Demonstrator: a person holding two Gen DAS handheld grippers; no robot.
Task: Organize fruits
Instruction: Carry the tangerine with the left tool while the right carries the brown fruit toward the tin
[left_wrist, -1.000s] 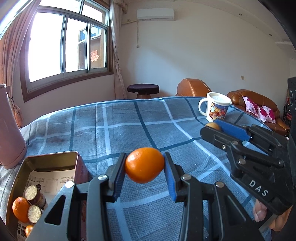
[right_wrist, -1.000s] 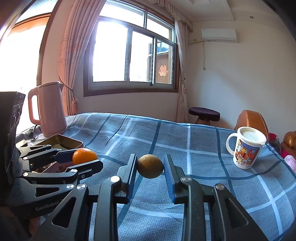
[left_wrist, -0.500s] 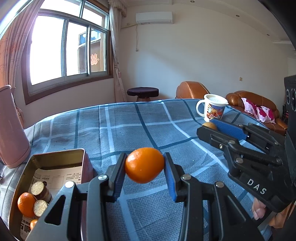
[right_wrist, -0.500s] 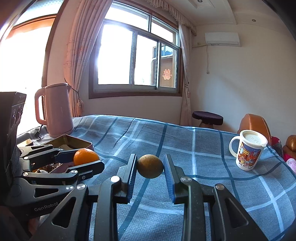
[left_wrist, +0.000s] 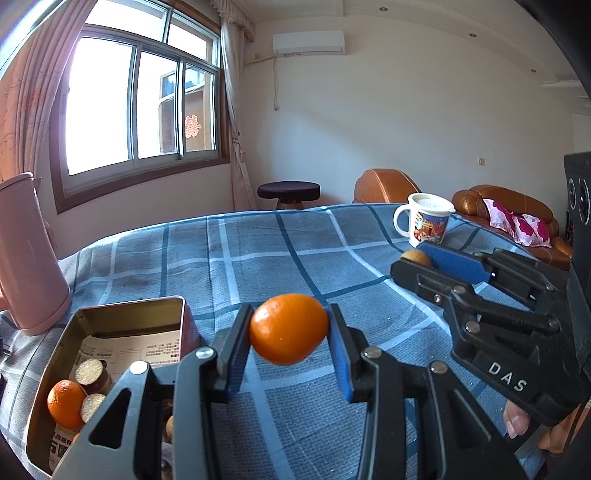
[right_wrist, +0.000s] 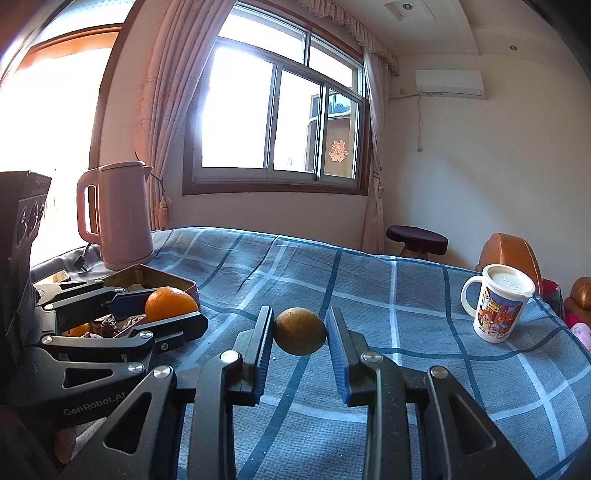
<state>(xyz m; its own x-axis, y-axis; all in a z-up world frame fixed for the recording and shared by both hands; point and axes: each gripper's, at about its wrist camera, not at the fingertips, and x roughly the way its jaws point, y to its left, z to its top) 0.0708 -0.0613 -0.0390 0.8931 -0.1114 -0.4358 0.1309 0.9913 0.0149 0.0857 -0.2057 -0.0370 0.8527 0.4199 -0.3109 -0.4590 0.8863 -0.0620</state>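
Note:
My left gripper (left_wrist: 289, 328) is shut on a bright orange mandarin (left_wrist: 289, 328), held above the blue checked cloth just right of an open metal tin (left_wrist: 110, 314). The tin holds another orange (left_wrist: 63, 402) and several cut round pieces (left_wrist: 90, 371) on printed paper. My right gripper (right_wrist: 300, 331) is shut on a dull brownish-green round fruit (right_wrist: 300, 331) and hovers over the cloth. In the right wrist view the left gripper (right_wrist: 168, 308) with its mandarin (right_wrist: 170, 302) shows at the left, over the tin (right_wrist: 162, 277). In the left wrist view the right gripper (left_wrist: 419, 260) shows at the right.
A pink kettle (right_wrist: 118, 214) stands behind the tin at the table's left. A lidded cartoon mug (right_wrist: 496, 308) sits at the far right of the table (right_wrist: 369, 288). Brown sofas (left_wrist: 506, 206), a dark stool (left_wrist: 289, 192) and a window lie beyond. A person's fingers (left_wrist: 515, 422) hold the right gripper.
The left wrist view has drifted a little, so the tin and kettle sit further right and more of the tin's inside shows. Both grips are unchanged.

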